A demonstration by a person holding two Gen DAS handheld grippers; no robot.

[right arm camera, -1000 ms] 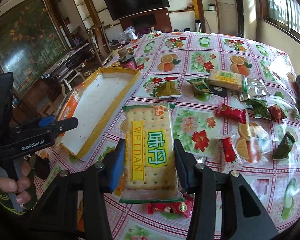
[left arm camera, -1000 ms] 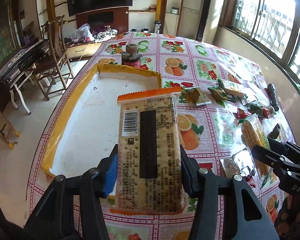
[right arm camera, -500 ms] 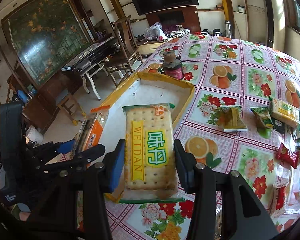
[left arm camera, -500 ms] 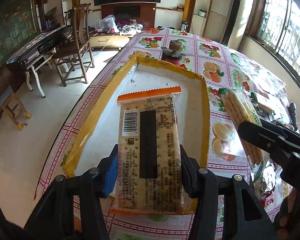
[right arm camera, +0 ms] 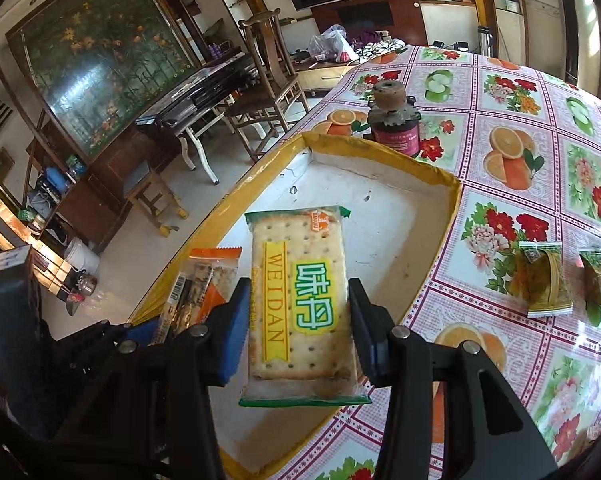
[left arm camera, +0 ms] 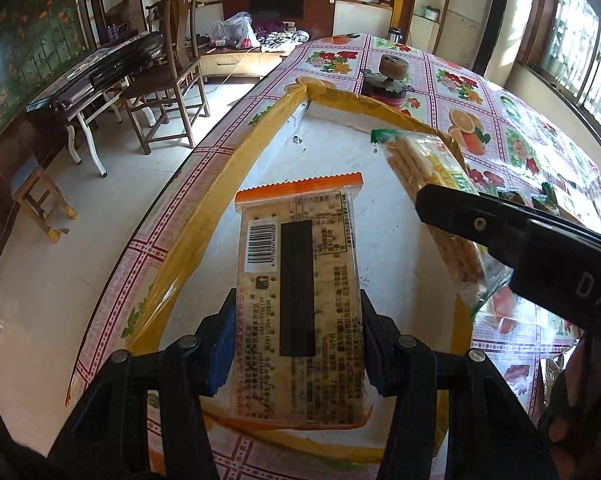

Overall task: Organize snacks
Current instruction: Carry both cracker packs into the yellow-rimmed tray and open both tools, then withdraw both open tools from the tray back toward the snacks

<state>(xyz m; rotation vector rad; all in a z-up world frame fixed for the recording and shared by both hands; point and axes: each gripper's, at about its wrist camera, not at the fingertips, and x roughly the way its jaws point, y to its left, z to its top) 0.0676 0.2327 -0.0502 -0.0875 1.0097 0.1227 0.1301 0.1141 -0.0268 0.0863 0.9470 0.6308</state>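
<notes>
My left gripper (left arm camera: 296, 344) holds an orange-edged cracker pack (left arm camera: 298, 296) over the white floor of a yellow-rimmed box (left arm camera: 204, 216) on the table (right arm camera: 540, 152), jaws closed tight on the pack's long sides, barcode side up. My right gripper (right arm camera: 296, 334) clamps a green-edged cracker pack (right arm camera: 300, 300), label up, above the same box, just to the right of the other pack. Neither pack touches the box floor, as far as I can tell. Beyond the box's far rim stands a dark red jar (right arm camera: 394, 136). On the flowered tablecloth to my right lie two small green snack packets (right arm camera: 544, 284), well apart from the box.
</notes>
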